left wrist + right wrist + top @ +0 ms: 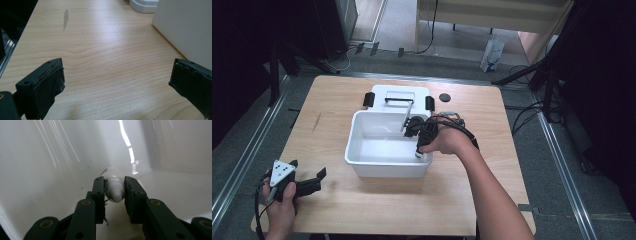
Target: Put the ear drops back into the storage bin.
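**Right gripper pinching a little white bottle down in the tub**

Starting at the left: the left gripper (309, 184) sits low over the near-left corner of the worktop (462, 200), held in the person's left hand (279, 207), grey three-cornered plate on top. Its jaws are spread wide with bare wood between them, nothing in there. In its own view the side wall of the white tub (185, 27) is just off to the right.

Middle of the worktop is that white tub (384, 167), open on top, with its white lid (399, 95) lying flat right behind it on the far side, black clips and a handle on it.

Over to the right, the right gripper (418, 131) is dipped inside the tub near its right wall. Its jaws are clamped on a small white bottle (114, 186), one on each side, the rounded tip pointing back at the camera. The bottle is inside the tub, just above the floor I think, hard to tell if it touches. A small black disc (444, 97) sits on the worktop to the right of the lid.
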